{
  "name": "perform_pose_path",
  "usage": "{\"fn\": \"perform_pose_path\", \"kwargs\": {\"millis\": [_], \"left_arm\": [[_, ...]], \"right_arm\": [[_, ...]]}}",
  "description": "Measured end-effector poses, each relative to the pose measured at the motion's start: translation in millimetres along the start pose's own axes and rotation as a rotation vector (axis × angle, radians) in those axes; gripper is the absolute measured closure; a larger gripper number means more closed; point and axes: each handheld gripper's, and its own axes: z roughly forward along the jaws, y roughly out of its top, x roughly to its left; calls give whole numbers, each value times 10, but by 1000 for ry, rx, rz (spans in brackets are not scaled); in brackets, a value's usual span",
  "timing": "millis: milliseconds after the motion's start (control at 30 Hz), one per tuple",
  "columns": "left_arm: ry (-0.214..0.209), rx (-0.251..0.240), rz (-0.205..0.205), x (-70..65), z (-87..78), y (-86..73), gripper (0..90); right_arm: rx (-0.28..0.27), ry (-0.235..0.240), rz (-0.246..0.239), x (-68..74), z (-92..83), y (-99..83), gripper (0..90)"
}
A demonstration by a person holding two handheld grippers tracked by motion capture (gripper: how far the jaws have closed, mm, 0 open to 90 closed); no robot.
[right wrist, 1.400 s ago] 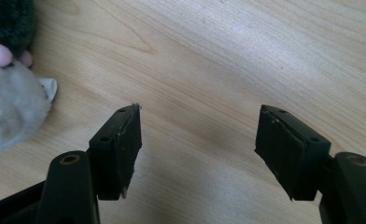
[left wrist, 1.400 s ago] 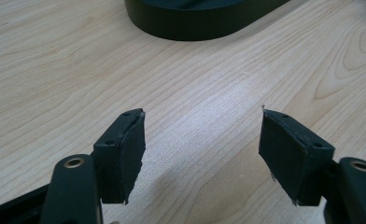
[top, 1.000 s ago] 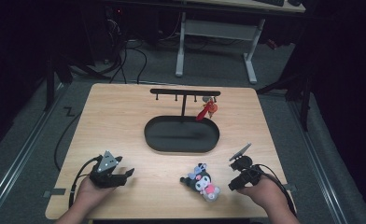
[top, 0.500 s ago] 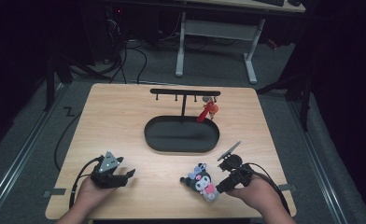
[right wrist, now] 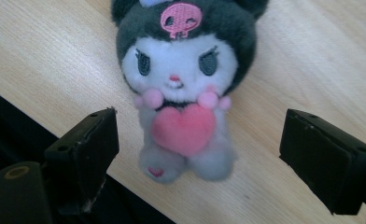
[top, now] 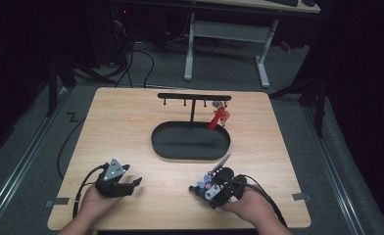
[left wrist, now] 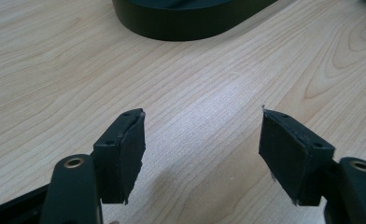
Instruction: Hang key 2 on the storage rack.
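Observation:
A small plush toy, with a black hood, white face and pink heart, lies on the wooden table near the front edge. In the high view the plush toy is partly covered by my right gripper. My right gripper has just been opening its jaws. They stand wide on either side of the toy's body, and the pads do not touch it. At the front left my left gripper rests still. My left gripper is open over bare wood with nothing between its jaws.
A black oval tray sits mid-table, and its rim lies ahead of the left jaws. Behind it stands a black hook rack with a red figure hanging at its right end. Cables trail from both grippers.
My right hand has slid left across the table's front until its jaws straddle the plush toy, and the jaws have spread wider. The left hand has kept still.

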Motion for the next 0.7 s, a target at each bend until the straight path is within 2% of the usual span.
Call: {"fn": "perform_pose_path", "kwargs": {"millis": [33,133,200,233,567,700], "left_arm": [[0,0,1,1,-1,0,320],[-1,-1,1,4,-4,0,320],[-2,-3,-1,6,-4,0,319],[-2,-3,0,6,-4,0,319],[-4,2,3,-5,1,1,319],[-5,5,4,-4,2,1,319]], "right_arm": [[9,1,-14,-1,34,8,117],[43,13,27,38,129,2,119],[39,21,-4,9,191,2,141],[43,24,7,12,211,0,145],[29,9,-5,2,324,10,212],[28,-1,-27,26,334,14,364]]}}
